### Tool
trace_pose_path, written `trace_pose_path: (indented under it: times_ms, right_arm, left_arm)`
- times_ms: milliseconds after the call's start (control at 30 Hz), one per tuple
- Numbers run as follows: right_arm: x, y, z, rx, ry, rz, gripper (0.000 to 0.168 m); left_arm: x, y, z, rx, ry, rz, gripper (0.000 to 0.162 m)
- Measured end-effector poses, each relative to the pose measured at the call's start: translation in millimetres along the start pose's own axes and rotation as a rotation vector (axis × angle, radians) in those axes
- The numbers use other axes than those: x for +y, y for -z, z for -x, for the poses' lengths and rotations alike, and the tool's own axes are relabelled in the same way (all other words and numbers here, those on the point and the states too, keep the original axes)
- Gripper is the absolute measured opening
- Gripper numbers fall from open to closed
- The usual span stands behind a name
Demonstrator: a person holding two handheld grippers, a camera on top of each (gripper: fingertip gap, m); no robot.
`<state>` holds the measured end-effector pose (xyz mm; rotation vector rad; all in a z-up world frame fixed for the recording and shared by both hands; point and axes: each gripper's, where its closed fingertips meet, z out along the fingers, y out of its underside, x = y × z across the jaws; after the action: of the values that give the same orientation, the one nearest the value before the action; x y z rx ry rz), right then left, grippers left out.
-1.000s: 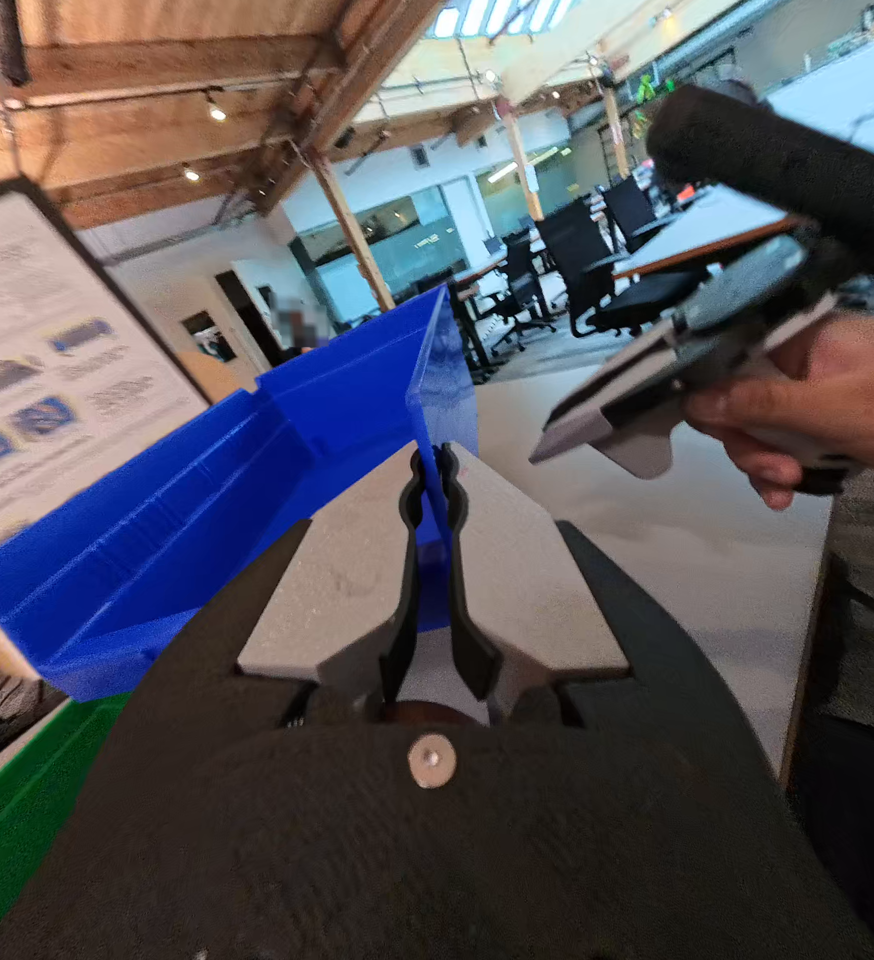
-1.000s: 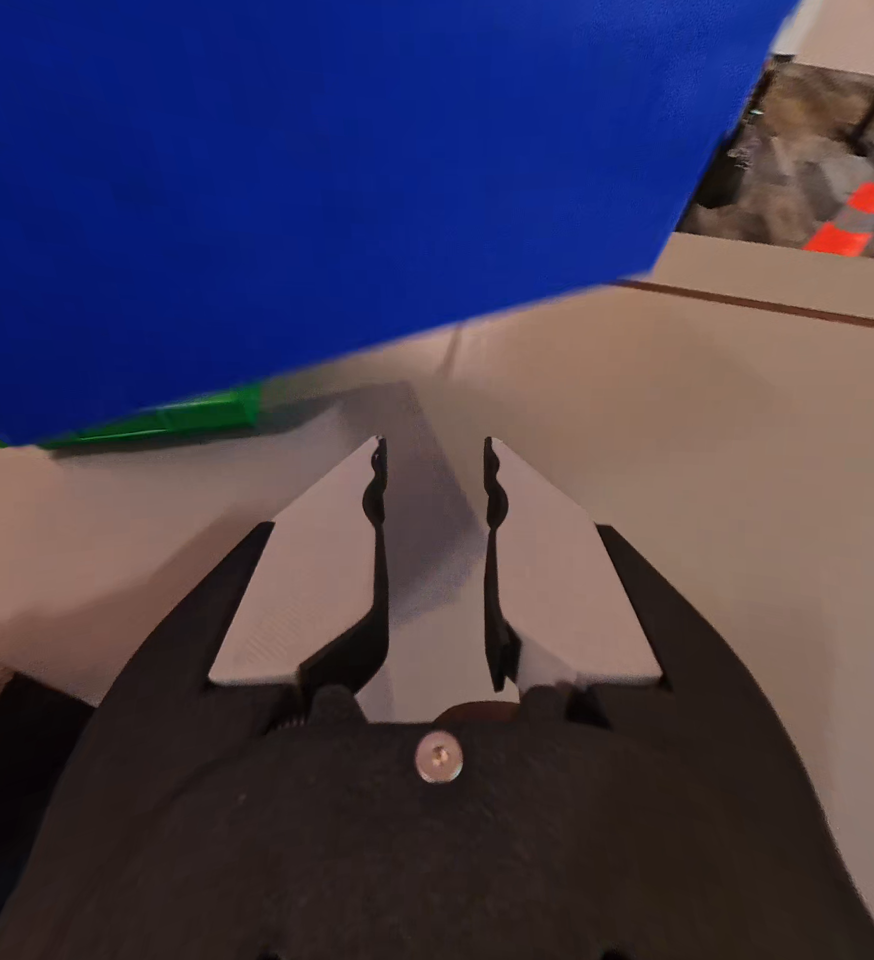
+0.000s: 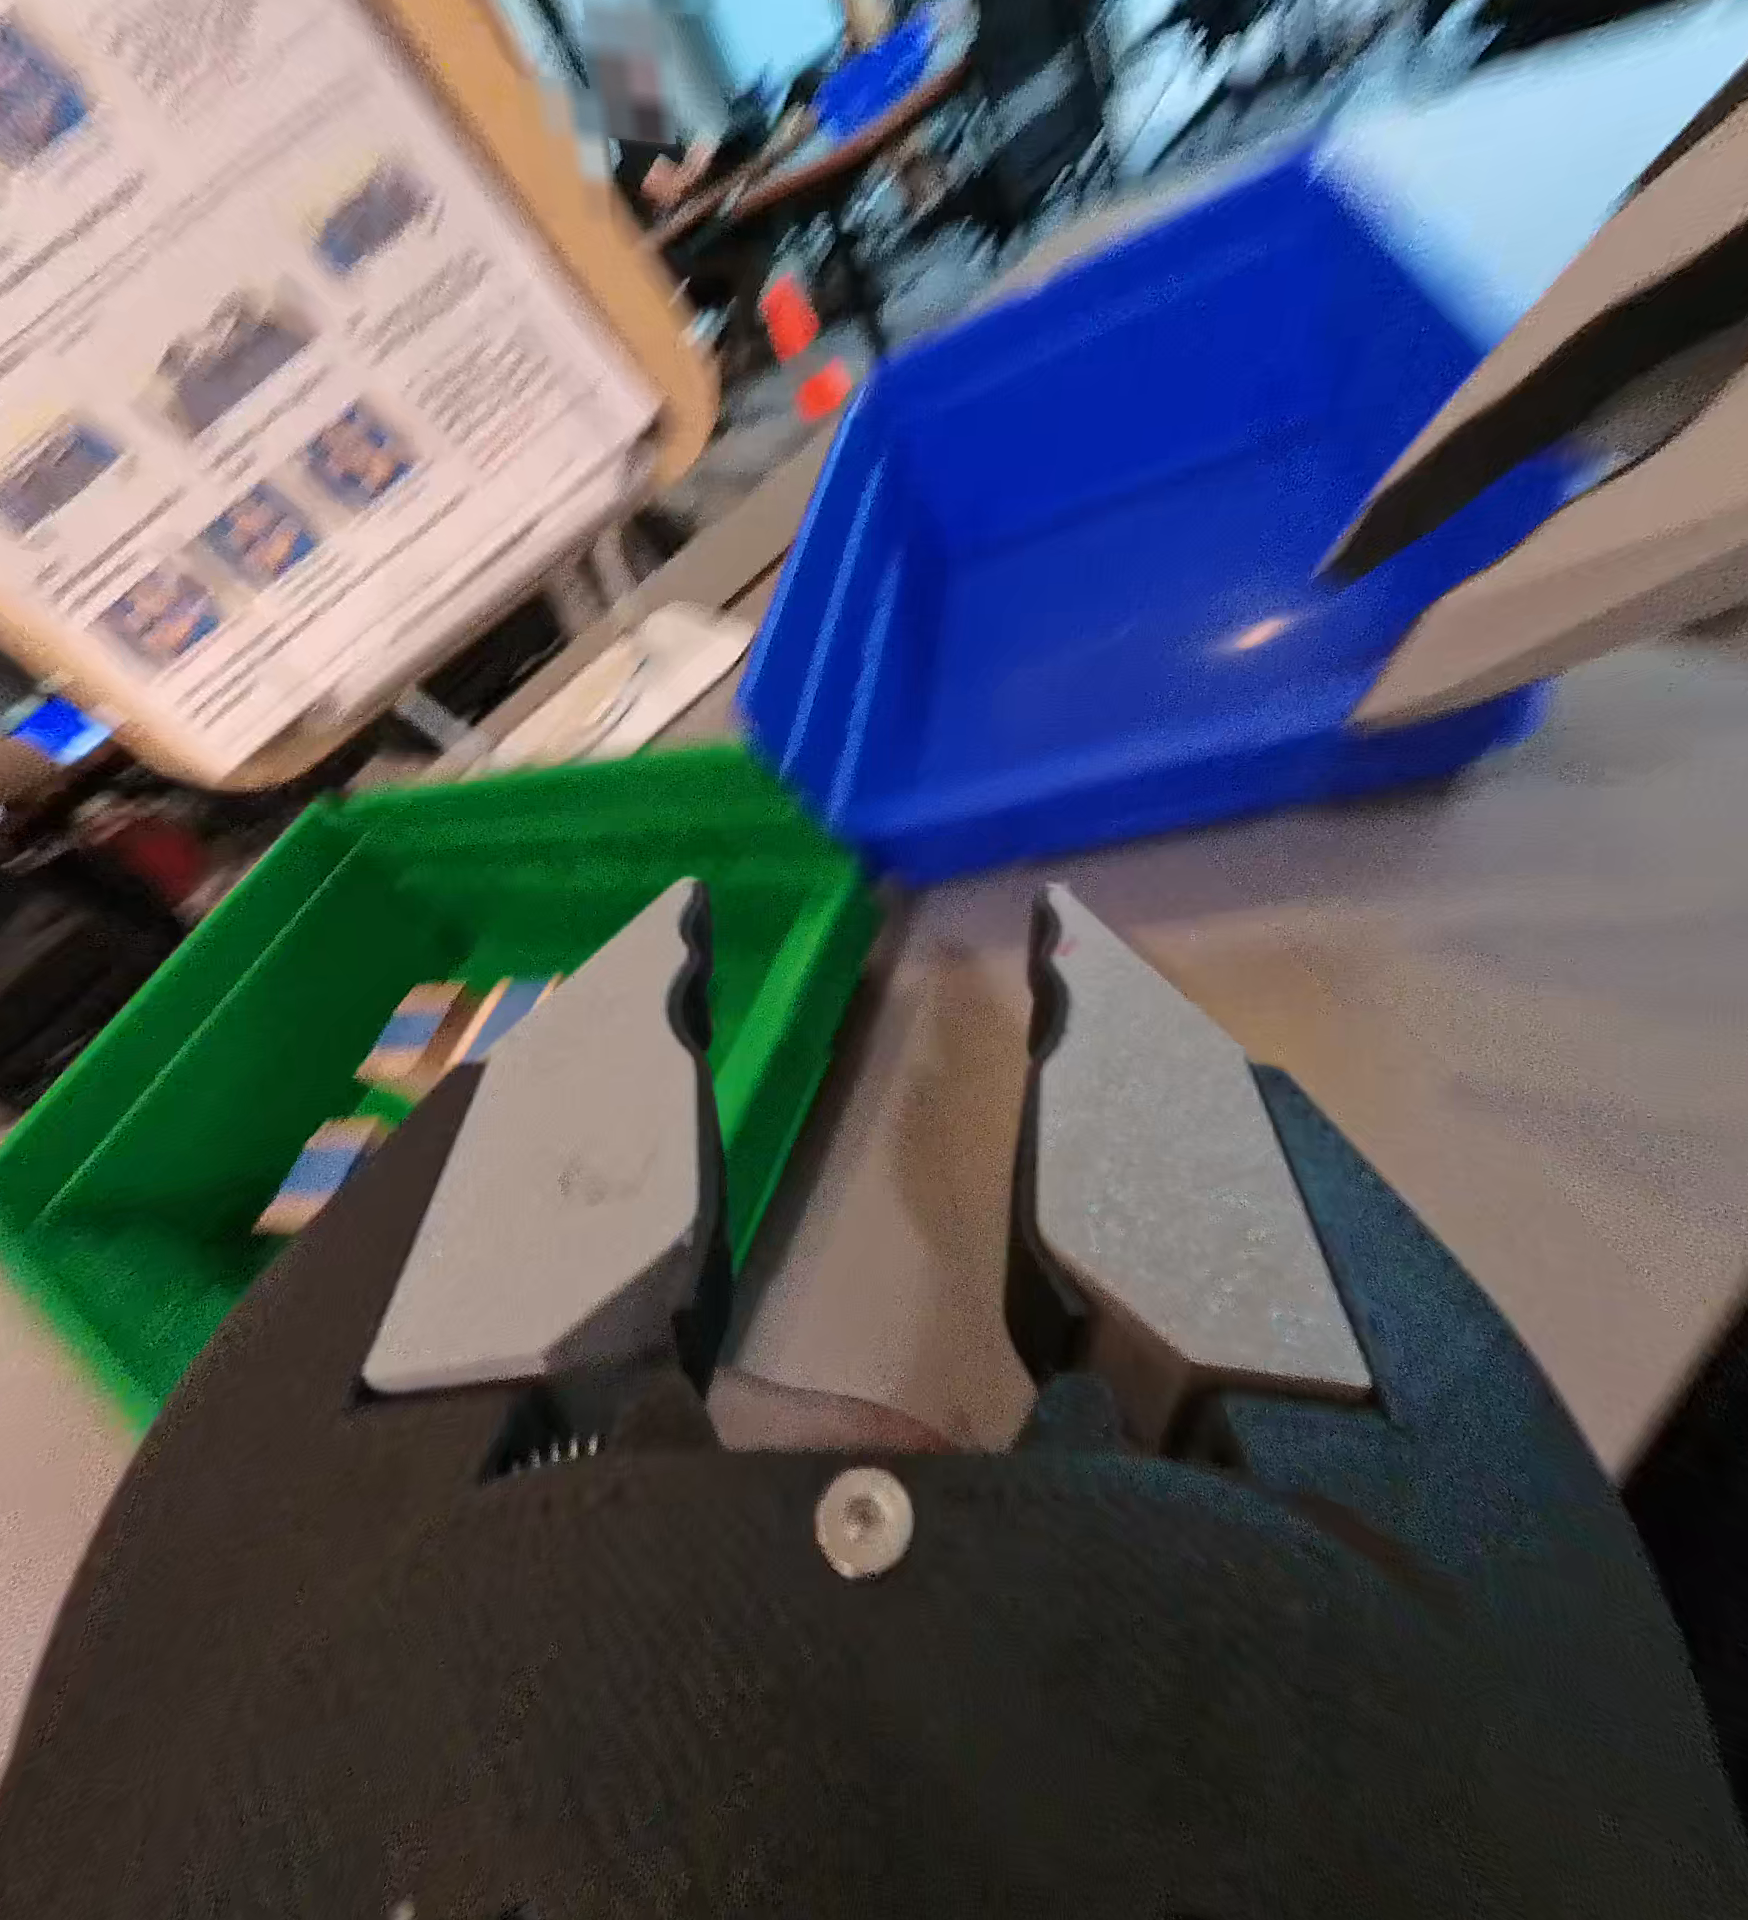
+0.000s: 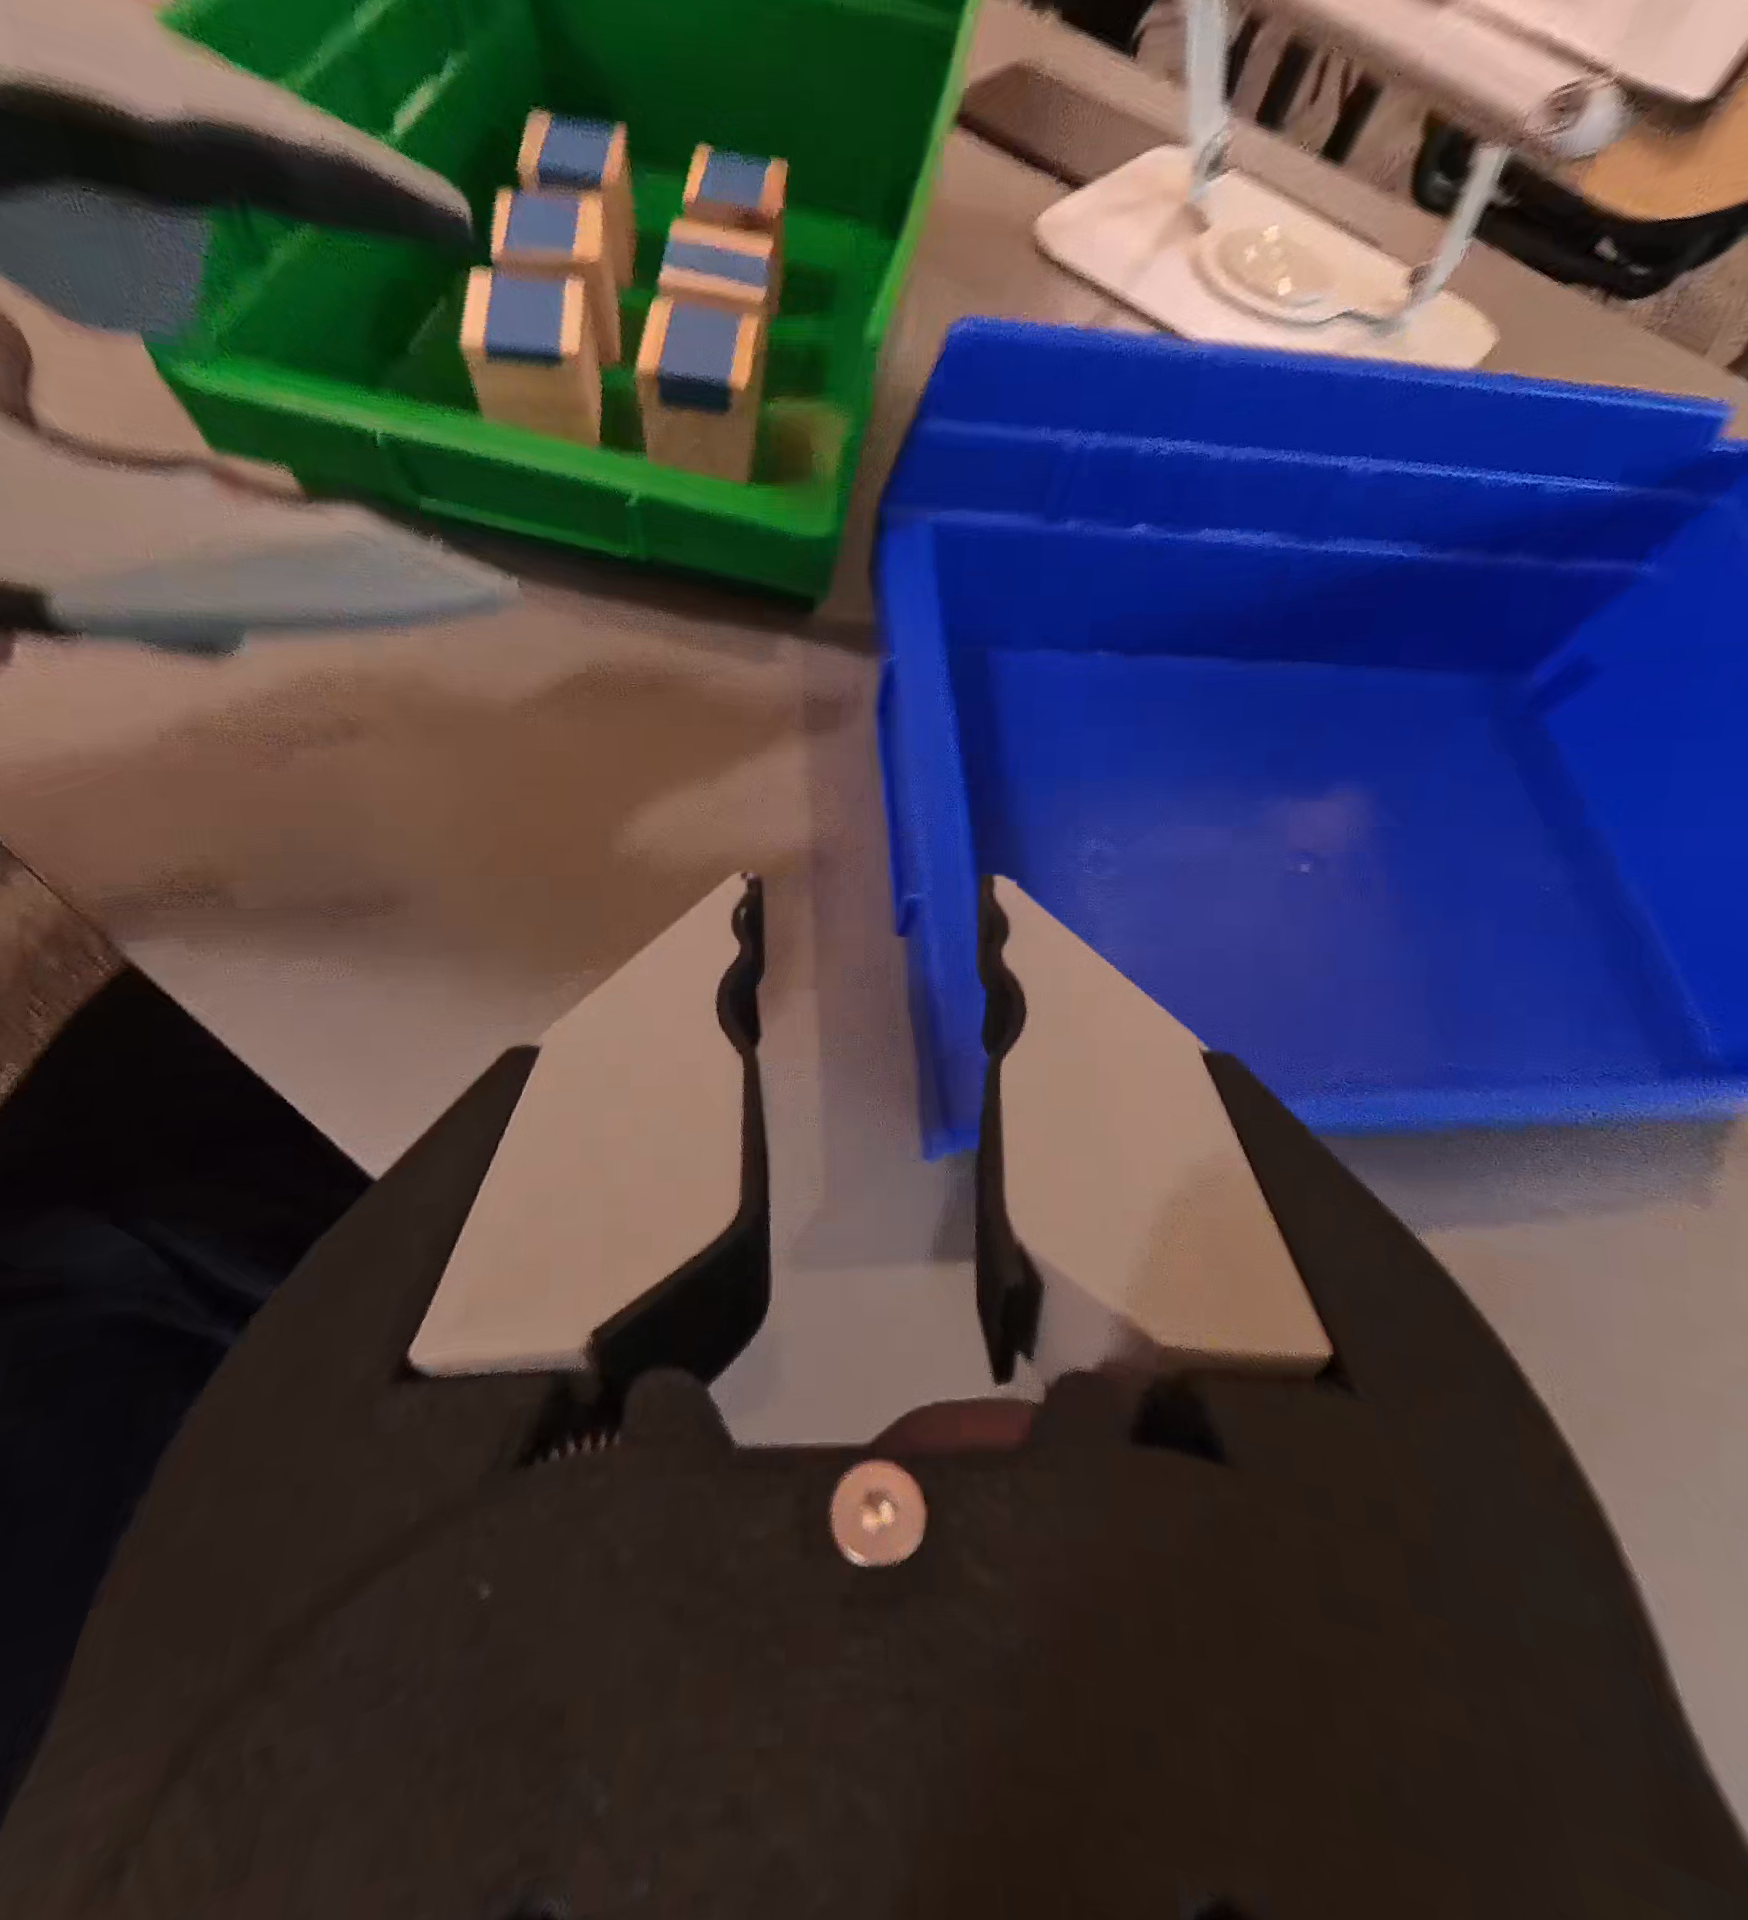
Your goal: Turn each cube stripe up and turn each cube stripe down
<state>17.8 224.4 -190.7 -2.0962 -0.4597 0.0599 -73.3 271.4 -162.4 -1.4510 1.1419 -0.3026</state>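
The left tongs (image 3: pixel 865 914) are apart and empty, above the bench (image 4: pixel 496 790). Six cubes (image 4: pixel 537 348) stand in the green bin (image 4: pixel 558 509), blue stripes up. The blue bin (image 4: pixel 1265 582) sits just beside it. The right tongs (image 4: pixel 865 904) are apart and empty. The cubes look wooden: light, rigid, best gripped across bare opposite sides.

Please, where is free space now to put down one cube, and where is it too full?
The blue bin holds nothing, so its whole floor is free. Bare table also lies in front of the green bin, left of the blue bin, ahead of the right tongs. It is crowded inside the green bin: six cubes stand close together, with the left tongs beside them.
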Motion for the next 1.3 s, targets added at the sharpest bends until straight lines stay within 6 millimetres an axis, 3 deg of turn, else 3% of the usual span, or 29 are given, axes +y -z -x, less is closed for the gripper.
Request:
trace_pose_path:
  times_ms: [100, 167, 200, 267, 333, 400, 433, 500, 533, 567, 600, 633, 700, 833, 900, 967, 1033, 1067, 1100, 1133, 1167, 1200, 1233, 1300]
  right_arm:
    - [13.6, -28.0, -0.2, 0.097, 0.089, 0.082, 0.034]
    - [25.4, -38.1, -5.3, 0.118, 0.109, 0.14, 0.011]
    - [29.9, -38.9, -9.0, 0.12, 0.099, 0.154, 0.005]
    - [36.6, -32.7, -19.0, 0.11, 0.058, 0.15, 0.0]
    - [46.8, -20.3, -35.2, 0.102, -0.004, 0.146, 0.0]
    - [64.5, -3.8, -66.3, 0.159, -0.058, 0.17, 0.0]
    - [76.0, 6.3, -88.3, 0.213, -0.086, 0.19, 0.0]
    - [102.6, 30.7, -144.9, 0.361, -0.148, 0.226, 0.0]
    - [116.8, 45.8, -179.7, 0.46, -0.194, 0.24, 0.008]
    - [131.9, 61.4, -212.9, 0.549, -0.251, 0.25, 0.017]
    - [146.9, 73.3, -235.4, 0.587, -0.325, 0.267, 0.017]
    - [156.2, 79.6, -244.6, 0.568, -0.399, 0.271, 0.019]
    - [141.4, 79.8, -233.1, 0.454, -0.463, 0.166, 0.032]
    - [61.8, 46.5, -156.0, 0.212, -0.315, -0.059, 0.054]
    - [34.5, 13.5, -112.5, 0.117, -0.235, -0.041, 0.065]
    - [14.4, -23.4, -84.3, 0.085, -0.168, -0.01, 0.07]
    - [8.0, -58.9, -90.2, 0.191, -0.102, 0.062, 0.069]
    - [8.6, -73.5, -101.5, 0.26, -0.083, 0.109, 0.066]
    - [10.1, -84.9, -116.0, 0.33, -0.061, 0.153, 0.062]
    - [12.1, -92.9, -131.7, 0.398, -0.035, 0.193, 0.051]
    - [13.6, -101.0, -138.5, 0.391, -0.025, 0.223, 0.055]
    - [14.7, -106.3, -140.6, 0.352, -0.071, 0.241, 0.043]
    - [20.3, -107.4, -144.1, 0.325, -0.109, 0.287, 0.018]
    - [31.9, -93.0, -174.2, 0.444, -0.086, 0.344, 0.008]
  left_arm:
    - [75.4, 7.3, 41.2, -0.137, -0.047, 0.195, 0.057]
    - [112.8, 14.2, 63.3, -0.195, -0.053, 0.281, 0.05]
    - [125.3, 18.4, 70.2, -0.197, -0.055, 0.307, 0.033]
    - [139.6, 30.2, 88.7, -0.24, -0.044, 0.332, 0.037]
    - [148.1, 43.4, 108.2, -0.282, -0.04, 0.336, 0.031]
    - [157.2, 59.8, 134.1, -0.346, -0.013, 0.338, 0.043]
    - [162.8, 69.3, 149.5, -0.38, 0.004, 0.345, 0.033]
    - [175.0, 96.4, 195.2, -0.537, 0.062, 0.342, 0.034]
    - [183.3, 112.2, 217.3, -0.621, 0.11, 0.344, 0.034]
    - [190.9, 122.6, 229.2, -0.646, 0.168, 0.348, 0.045]
    - [193.2, 126.7, 230.7, -0.617, 0.226, 0.339, 0.046]
    - [188.5, 126.2, 225.5, -0.569, 0.273, 0.309, 0.049]
    - [163.0, 114.2, 199.5, -0.443, 0.318, 0.211, 0.058]
    - [108.0, 64.4, 133.3, -0.267, 0.245, 0.119, 0.065]
    - [88.8, 30.2, 106.5, -0.219, 0.2, 0.117, 0.066]
    - [77.7, -4.6, 84.7, -0.175, 0.168, 0.141, 0.066]
    - [73.3, -33.7, 78.2, -0.188, 0.133, 0.17, 0.063]
    - [74.7, -45.1, 82.6, -0.224, 0.102, 0.196, 0.054]
    - [77.2, -53.4, 91.4, -0.272, 0.07, 0.223, 0.031]
    - [79.2, -60.4, 96.9, -0.282, 0.073, 0.243, 0.032]
    - [81.5, -65.1, 102.6, -0.279, 0.12, 0.26, 0.026]
    - [85.0, -66.0, 112.7, -0.296, 0.17, 0.276, 0.017]
    - [90.9, -62.5, 127.0, -0.338, 0.206, 0.293, 0.006]
    - [106.4, -48.7, 152.5, -0.378, 0.239, 0.291, 0.004]
